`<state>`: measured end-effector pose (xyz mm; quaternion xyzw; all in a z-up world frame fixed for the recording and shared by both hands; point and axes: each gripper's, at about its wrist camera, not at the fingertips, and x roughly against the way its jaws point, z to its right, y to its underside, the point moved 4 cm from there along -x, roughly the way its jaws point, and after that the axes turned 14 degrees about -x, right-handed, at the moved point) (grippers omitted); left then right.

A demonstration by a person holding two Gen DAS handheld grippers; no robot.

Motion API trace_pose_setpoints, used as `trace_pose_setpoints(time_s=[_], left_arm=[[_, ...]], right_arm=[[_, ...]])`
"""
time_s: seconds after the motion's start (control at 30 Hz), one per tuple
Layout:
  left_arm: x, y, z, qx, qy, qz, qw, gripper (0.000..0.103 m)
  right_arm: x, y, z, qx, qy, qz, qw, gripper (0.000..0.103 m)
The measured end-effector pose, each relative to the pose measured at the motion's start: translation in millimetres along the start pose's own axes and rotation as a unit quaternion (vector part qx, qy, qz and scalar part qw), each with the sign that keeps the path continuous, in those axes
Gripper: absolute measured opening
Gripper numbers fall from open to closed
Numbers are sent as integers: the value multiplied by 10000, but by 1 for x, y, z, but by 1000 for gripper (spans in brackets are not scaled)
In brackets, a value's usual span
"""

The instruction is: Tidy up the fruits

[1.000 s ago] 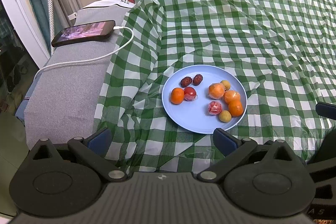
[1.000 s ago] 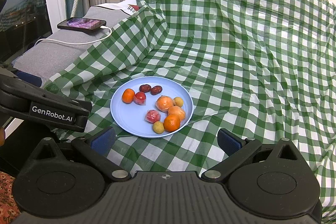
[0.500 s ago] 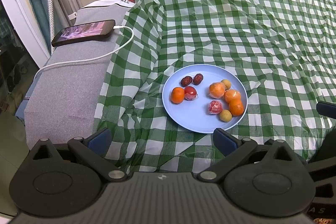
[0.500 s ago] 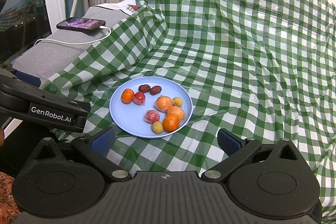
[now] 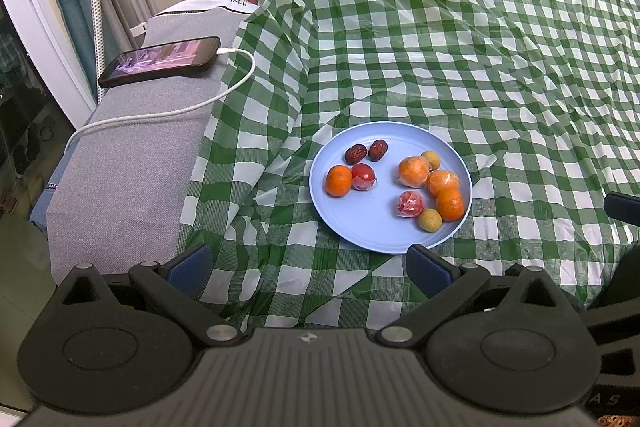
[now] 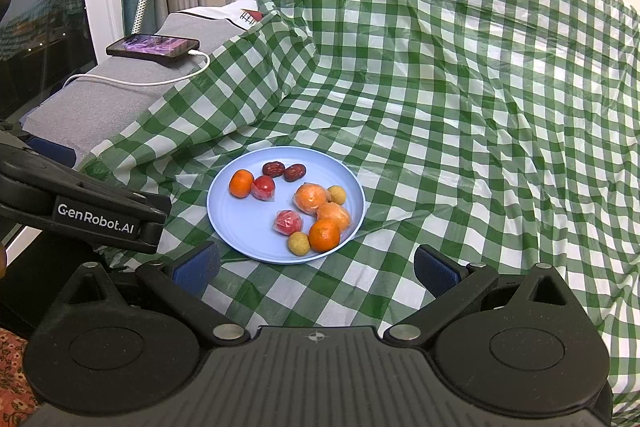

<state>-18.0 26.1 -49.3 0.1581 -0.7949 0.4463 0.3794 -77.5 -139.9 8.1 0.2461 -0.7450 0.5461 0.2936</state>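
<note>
The fruits (image 5: 412, 173) lie together on a blue plate (image 5: 360, 231), just ahead of the left gripper (image 5: 308, 261) toward its right finger, and ahead of the right gripper (image 6: 316, 267) toward its left finger. Both grippers hover spread wide, holding nothing. A checked cloth (image 6: 460, 99) lies beneath; a phone (image 5: 160, 61) rests far left

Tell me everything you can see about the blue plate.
The blue plate is round, pale blue and shallow, with a low raised rim and a matte, plastic-looking surface. It lies flat on the green checked cloth, just ahead of both open hand-held grippers, neither touching it. It holds ten small fruits: four orange, two red, two yellowish and two dark wrinkled ones. Several look wrapped in clear film. Its near left part is bare.
</note>
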Motion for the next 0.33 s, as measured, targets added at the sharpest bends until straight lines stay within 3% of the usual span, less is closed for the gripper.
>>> trace_pose_setpoints(time_s=[0.33], left_arm=[[1,0,-2,1,-31,51,10000,103]], right_arm=[[0,0,0,-3,-2,1,10000,102]])
